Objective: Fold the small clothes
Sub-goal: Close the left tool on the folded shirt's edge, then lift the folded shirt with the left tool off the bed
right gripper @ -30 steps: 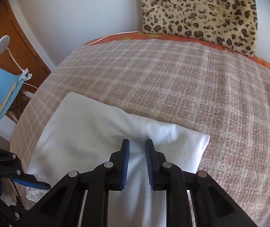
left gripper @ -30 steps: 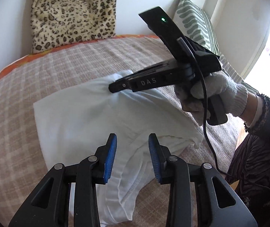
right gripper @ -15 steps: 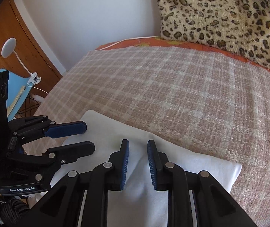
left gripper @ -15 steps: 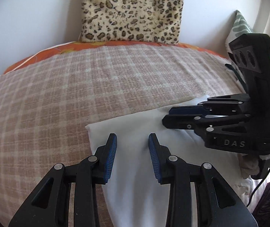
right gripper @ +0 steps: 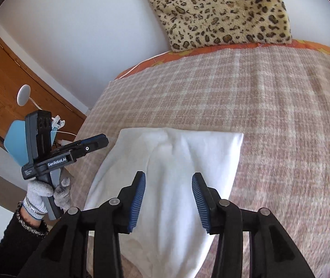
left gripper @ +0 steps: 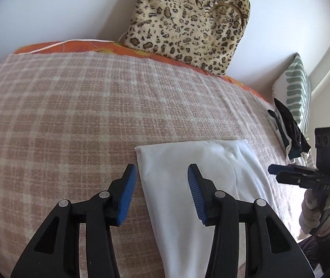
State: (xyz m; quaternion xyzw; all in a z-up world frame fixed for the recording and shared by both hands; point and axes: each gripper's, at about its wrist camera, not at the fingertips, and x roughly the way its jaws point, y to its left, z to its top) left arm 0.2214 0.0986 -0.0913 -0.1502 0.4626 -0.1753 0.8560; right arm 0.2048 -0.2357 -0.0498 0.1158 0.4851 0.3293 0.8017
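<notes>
**Both grippers open above the folded white garment**

White garment (left gripper: 202,176) lies folded on the plaid blanket (left gripper: 72,120) that covers the bed. It makes a long panel with a straight far edge and two squared far corners. In the right wrist view a soft crease runs down from the middle of that far edge. The near end narrows and slips out of sight beneath the grippers.

Left gripper (left gripper: 162,194): jaws have just been opening and stand apart, blue pads facing each other. Nothing is clamped. The left pad sits over bare blanket just beside the garment's left edge, the right pad over the cloth. Whether the tips touch the fabric I cannot tell. In the right wrist view the same tool (right gripper: 91,142) shows off to the garment's left, held in a hand (right gripper: 47,194) in a knit glove, with a dark sleeve behind it.

Right gripper (right gripper: 168,194): jaws have just been opening too, now wide, nothing pinched. Both pads hang over the white cloth near its middle. From the left wrist view this gripper (left gripper: 275,172) is clear of the garment's right edge, in a gloved hand (left gripper: 313,210).

Leopard cushion (left gripper: 188,20) leans against the white wall at the head of the bed. An orange sheet (left gripper: 56,46) peeks out under the blanket's far edge. At the far right, a green-striped pillow (left gripper: 297,88), with a small heap of dark clothes (left gripper: 290,129) just beside it. At the far left, a wooden door (right gripper: 5,81), a white lamp (right gripper: 23,95) and a blue chair (right gripper: 18,141).
</notes>
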